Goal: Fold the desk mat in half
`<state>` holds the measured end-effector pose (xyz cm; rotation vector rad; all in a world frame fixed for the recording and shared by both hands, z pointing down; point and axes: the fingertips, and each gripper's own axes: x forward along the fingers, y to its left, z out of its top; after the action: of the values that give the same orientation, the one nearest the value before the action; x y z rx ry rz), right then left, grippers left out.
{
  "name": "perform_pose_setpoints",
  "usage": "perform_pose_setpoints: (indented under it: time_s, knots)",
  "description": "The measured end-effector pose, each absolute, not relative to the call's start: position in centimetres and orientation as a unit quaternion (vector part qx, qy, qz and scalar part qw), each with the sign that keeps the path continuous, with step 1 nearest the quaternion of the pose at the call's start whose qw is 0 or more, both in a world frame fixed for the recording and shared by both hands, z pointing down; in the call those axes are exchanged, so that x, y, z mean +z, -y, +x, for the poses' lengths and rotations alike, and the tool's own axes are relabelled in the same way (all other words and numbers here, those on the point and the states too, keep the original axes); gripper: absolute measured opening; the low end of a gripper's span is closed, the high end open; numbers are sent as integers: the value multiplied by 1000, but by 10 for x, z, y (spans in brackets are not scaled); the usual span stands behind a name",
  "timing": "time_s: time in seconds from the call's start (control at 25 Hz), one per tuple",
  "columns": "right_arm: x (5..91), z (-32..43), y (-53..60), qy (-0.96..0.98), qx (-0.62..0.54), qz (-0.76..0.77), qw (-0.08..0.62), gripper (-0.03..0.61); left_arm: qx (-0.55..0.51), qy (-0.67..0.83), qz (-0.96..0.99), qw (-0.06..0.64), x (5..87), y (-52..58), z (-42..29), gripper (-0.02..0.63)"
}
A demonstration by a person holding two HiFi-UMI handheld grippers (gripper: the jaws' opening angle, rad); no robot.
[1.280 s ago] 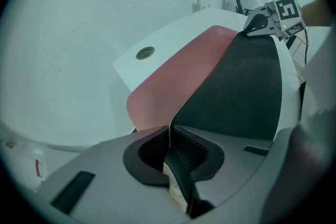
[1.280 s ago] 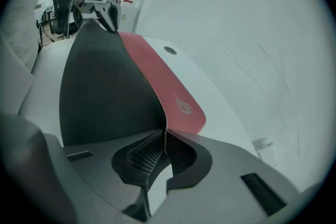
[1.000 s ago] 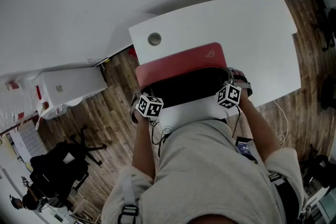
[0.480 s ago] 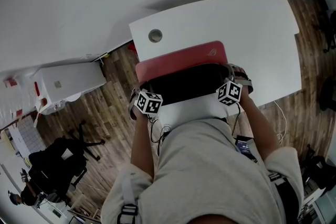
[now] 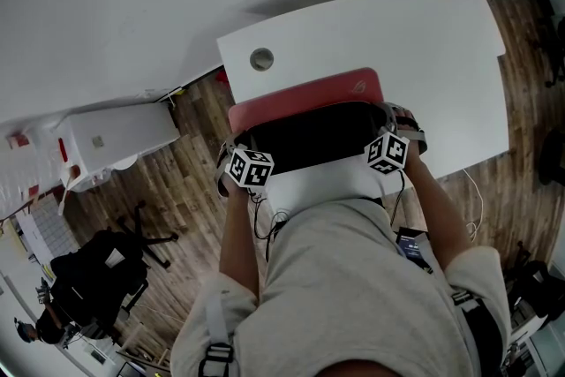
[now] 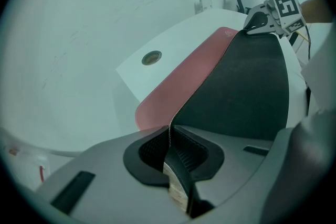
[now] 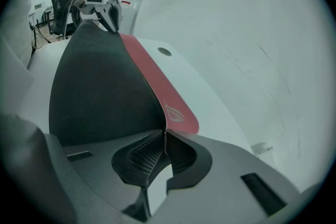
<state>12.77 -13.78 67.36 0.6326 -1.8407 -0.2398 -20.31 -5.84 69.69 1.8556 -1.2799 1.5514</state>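
Two grippers hold the desk mat [image 5: 305,94] by its near corners. Left gripper [image 6: 170,136]: jaws clamped on one corner, with the mat's stitched edge running up between the pads. Right gripper [image 7: 164,141]: jaws clamped in the same way on the opposite corner. Between the two grippers the raised part of the mat arches, with its black underside [image 5: 309,141] exposed. Beyond the grippers the red face [image 6: 178,78] lies flat on the white desk [image 5: 424,49], with a logo [image 7: 173,111] just ahead of the right gripper. A round cable grommet [image 5: 261,59] sits in the desk beyond the left gripper, apart from the mat's far edge. Both grippers point steeply down, marker cubes [image 5: 250,168] uppermost
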Motion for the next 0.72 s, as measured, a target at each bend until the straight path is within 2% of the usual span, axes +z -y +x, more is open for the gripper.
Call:
perform_pose_setpoints:
  time_s: [0.72]
  knots:
    - [672, 122, 155, 782, -108, 270, 551, 51, 556, 462, 661, 201, 696, 73, -209, 38]
